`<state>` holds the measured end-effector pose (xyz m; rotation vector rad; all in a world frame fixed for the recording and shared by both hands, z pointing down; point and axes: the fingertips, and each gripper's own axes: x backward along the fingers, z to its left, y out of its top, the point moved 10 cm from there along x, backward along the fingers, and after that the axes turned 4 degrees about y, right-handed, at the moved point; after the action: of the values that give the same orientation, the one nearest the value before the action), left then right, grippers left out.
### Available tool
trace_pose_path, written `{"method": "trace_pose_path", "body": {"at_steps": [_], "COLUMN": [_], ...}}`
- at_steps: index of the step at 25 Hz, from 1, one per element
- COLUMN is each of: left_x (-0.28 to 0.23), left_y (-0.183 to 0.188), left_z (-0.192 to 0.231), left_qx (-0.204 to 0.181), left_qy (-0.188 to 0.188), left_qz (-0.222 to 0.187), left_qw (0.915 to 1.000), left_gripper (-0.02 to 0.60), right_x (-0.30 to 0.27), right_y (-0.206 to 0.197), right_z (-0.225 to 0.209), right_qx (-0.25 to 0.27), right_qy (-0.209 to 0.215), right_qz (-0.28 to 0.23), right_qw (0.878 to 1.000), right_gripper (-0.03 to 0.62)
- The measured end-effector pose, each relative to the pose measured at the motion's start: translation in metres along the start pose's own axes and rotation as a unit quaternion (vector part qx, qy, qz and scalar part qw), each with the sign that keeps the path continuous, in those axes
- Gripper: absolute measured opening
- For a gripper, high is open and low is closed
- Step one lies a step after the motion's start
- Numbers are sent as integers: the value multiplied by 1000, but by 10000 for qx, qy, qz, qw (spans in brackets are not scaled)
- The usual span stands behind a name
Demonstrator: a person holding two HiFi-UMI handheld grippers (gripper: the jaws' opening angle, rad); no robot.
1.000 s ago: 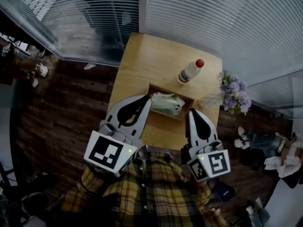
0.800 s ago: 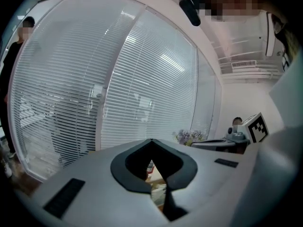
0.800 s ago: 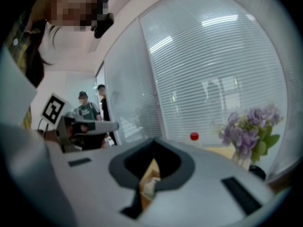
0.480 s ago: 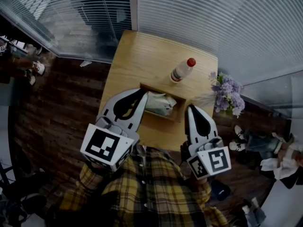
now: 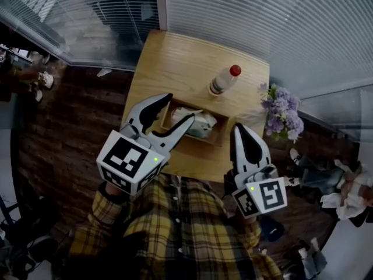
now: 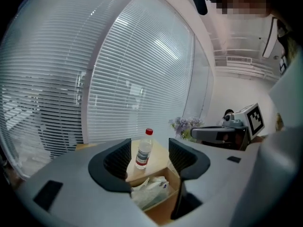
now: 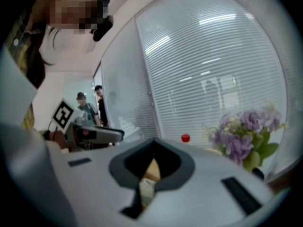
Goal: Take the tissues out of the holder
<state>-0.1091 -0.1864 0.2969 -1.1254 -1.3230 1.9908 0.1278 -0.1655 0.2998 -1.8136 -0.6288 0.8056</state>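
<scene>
A wooden tissue holder [image 5: 223, 134] sits on the small wooden table [image 5: 175, 57], with a crumpled pack of tissues [image 5: 201, 123] inside. My left gripper [image 5: 176, 110] hangs over the holder's left end. Its jaws are opening and stand wide, with nothing between the pads. In the left gripper view the tissues [image 6: 151, 189] lie in the holder [image 6: 166, 208] just below and beyond the left gripper [image 6: 149, 154]. My right gripper [image 5: 238, 128] is shut at the holder's right end, near the table's front edge. Through the shut right gripper [image 7: 152, 146] only a sliver of wood and tissue shows.
A clear bottle with a red cap [image 5: 224, 81] stands upright behind the holder. Purple flowers [image 5: 281, 111] stand off the table's right side. Window blinds [image 5: 262, 22] run along the far side. Dark wooden floor [image 5: 76, 127] lies left of the table.
My left gripper's jaws went from shut to wide open, and it moved a little forward over the holder's left end. The right gripper has stayed shut in about the same place.
</scene>
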Motion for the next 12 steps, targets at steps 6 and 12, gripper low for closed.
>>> {"method": "trace_pose_path", "body": {"at_steps": [6,12], "left_x": [-26,-54], "left_y": [-14,-38], "left_z": [5,12], "left_qx": [-631,-1110], "left_qy": [-502,-1002], "left_qz": [839,1772], "left_qw": [9932,9727], "left_gripper": [238,238], "right_x": [5,9], "right_y": [-3,-8], "right_z": [-6,-7], "right_qx": [-46,-131], "right_qy": [-127,-241], "right_qz": [30,78], "right_qw": [9999,9996], "right_gripper": [12,12]}}
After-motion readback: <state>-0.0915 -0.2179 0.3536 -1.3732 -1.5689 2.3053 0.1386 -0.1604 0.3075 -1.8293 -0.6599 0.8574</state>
